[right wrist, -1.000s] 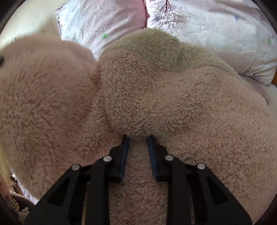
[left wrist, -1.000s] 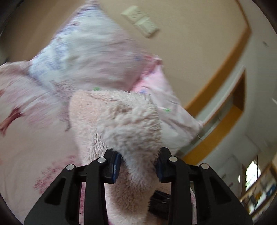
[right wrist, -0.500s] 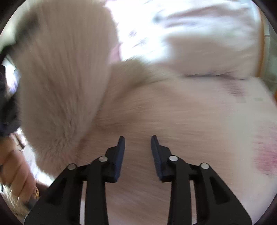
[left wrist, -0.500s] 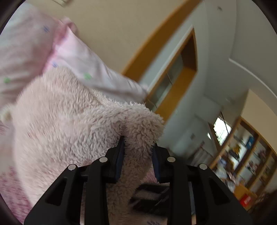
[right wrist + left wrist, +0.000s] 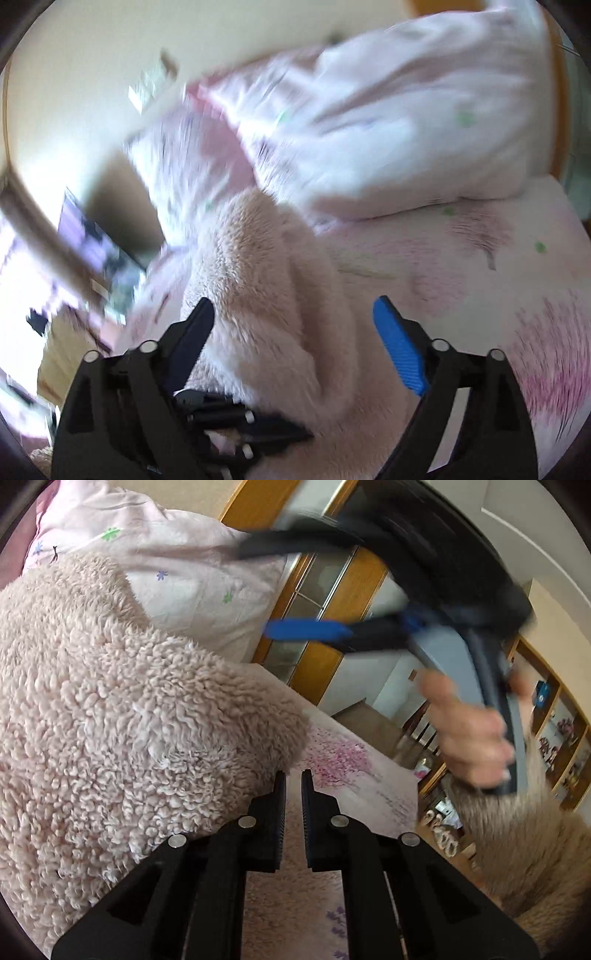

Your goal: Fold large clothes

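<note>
Fluffy pink fleece garment (image 5: 122, 716) lies heaped on the floral bedsheet (image 5: 354, 771), seemingly just released: left gripper (image 5: 293, 775) closed empty beside it, right gripper (image 5: 291, 314) spread wide above.

Left gripper (image 5: 293, 786): black angular frame, silver screws, ribbed black pads. Right gripper (image 5: 291, 321): black frame, silver screws, ribbed blue pad seen on one finger. Fluffy tan sleeve (image 5: 524, 849) worn below hand (image 5: 469, 731).

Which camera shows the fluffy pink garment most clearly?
The left wrist view: the fluffy garment fills its left side, sharp enough to show the curls. The right wrist view shows it too, smaller and blurred.
</note>
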{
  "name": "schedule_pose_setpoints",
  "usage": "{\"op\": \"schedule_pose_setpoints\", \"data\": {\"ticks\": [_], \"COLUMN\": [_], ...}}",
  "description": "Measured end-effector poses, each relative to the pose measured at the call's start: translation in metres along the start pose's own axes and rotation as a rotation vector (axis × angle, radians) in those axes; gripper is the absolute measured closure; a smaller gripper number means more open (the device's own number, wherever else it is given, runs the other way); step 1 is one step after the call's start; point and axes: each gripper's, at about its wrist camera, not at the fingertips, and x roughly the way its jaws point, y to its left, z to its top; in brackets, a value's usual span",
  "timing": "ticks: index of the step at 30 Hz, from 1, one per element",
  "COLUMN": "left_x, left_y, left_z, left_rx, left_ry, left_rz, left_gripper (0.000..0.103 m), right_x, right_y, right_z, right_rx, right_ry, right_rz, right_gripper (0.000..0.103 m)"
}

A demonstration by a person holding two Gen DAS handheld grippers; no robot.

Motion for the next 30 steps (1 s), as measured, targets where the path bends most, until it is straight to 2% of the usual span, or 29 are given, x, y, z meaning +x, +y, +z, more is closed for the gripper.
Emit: {"op": "schedule_pose_setpoints", "data": {"ticks": [4, 5, 7, 10, 12, 13, 16, 19, 22, 24, 25, 26, 29, 30], "left_x": [0.005, 0.006, 0.007, 0.013, 0.018, 0.020, 0.027, 0.017, -0.019, -0.047, -0.057, -0.071, -0.102, -0.114], "left_y": [-0.006, -0.007, -0.012, -0.019, -0.026, -0.028, -0.035, -0.040, -0.050, -0.055, -0.054, -0.054, -0.038, -0.029], "left_z": [-0.001, -0.001, -0.003, -0.006, -0.008, -0.009, -0.007, -0.006, -0.005, -0.003, -0.002, 0.000, 0.014, 0.018], "left_rx": [0.034, 0.039, 0.045, 0.060, 0.069, 0.072, 0.081, 0.069, 0.069, 0.065, 0.061, 0.053, -0.001, -0.029], "left_ry": [0.016, 0.020, 0.025, 0.037, 0.048, 0.055, 0.062, 0.050, -0.006, -0.055, -0.077, -0.105, -0.185, -0.218], "left_rz": [0.026, 0.029, 0.031, 0.034, 0.040, 0.039, 0.047, 0.049, 0.012, 0.011, 0.013, 0.014, 0.060, 0.106], "left_gripper": [0.095, 0.095, 0.095, 0.095, 0.095, 0.095, 0.095, 0.095, 0.093, 0.075, 0.056, 0.046, 0.039, 0.037], "right_x": [0.046, 0.052, 0.061, 0.070, 0.068, 0.072, 0.087, 0.079, 0.051, 0.023, 0.011, 0.001, -0.040, -0.054], "right_y": [0.011, 0.012, 0.013, 0.009, 0.012, 0.017, 0.031, 0.029, 0.026, 0.027, 0.027, 0.026, 0.015, 0.006], "right_z": [0.017, 0.016, 0.013, 0.008, 0.010, 0.010, -0.001, -0.005, -0.003, -0.005, -0.007, -0.008, -0.021, -0.030], "right_rx": [0.024, 0.020, 0.009, 0.039, 0.033, 0.018, -0.039, -0.012, 0.004, -0.011, -0.012, -0.009, 0.013, 0.029], "right_ry": [0.145, 0.170, 0.196, 0.238, 0.217, 0.213, 0.242, 0.190, 0.103, 0.028, -0.001, -0.026, -0.130, -0.160], "right_rz": [0.026, 0.008, 0.003, 0.066, 0.121, 0.134, 0.141, 0.152, 0.168, 0.160, 0.151, 0.145, 0.113, 0.094], "right_gripper": [0.013, 0.013, 0.013, 0.011, 0.011, 0.015, 0.074, 0.081, 0.083, 0.084, 0.084, 0.084, 0.084, 0.084]}}
